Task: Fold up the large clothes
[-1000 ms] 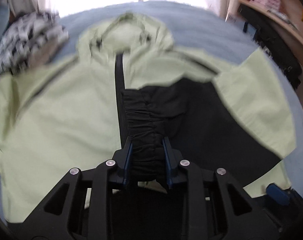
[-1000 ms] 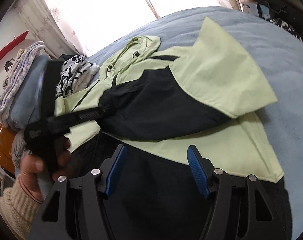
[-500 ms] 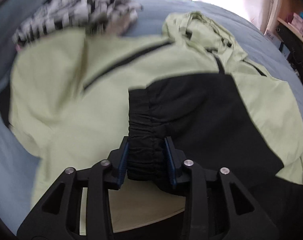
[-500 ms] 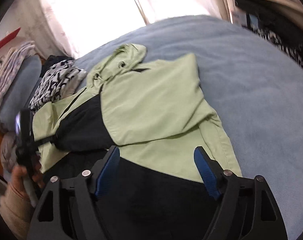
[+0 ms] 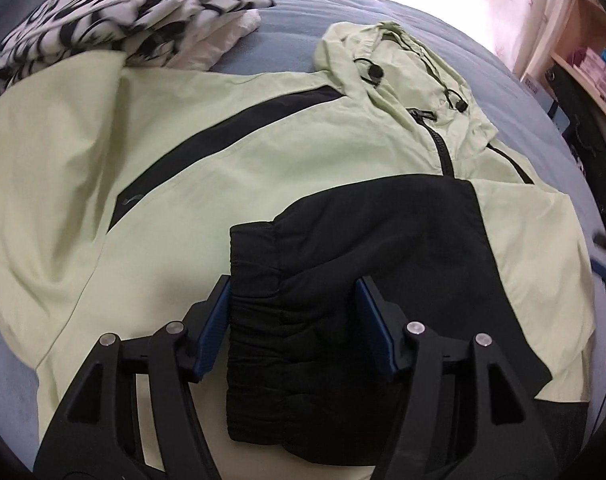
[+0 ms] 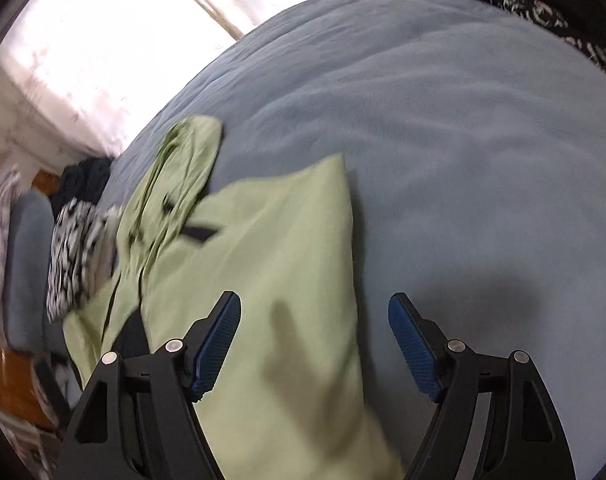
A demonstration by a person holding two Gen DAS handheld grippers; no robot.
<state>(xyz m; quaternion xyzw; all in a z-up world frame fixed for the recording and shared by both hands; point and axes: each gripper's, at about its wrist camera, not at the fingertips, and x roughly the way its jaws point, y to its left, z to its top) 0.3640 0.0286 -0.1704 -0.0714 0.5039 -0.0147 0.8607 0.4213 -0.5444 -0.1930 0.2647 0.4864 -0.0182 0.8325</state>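
Left gripper [image 5: 293, 320] hangs over the pale green hooded jacket with black panels [image 5: 223, 152], which lies spread front-up on the blue-grey fleece bedspread [image 6: 463, 120]. Its blue-padded fingers [image 5: 215, 320] are spread apart, with the black gathered sleeve cuff [image 5: 263, 300] lying between them; the left pad sits right at the cuff's edge, the right pad just beside the fabric, and no pinch shows. That black sleeve is folded across the jacket's chest, running off toward 3 o'clock. The hood sits up at 1 o'clock, and a black-and-white patterned bundle of cloth [image 5: 123, 8] is at 11 o'clock. Right gripper [image 6: 315, 344], fingers spread wide and holding nothing, hovers over the jacket's green edge, bedspread from 12 to 3 o'clock.
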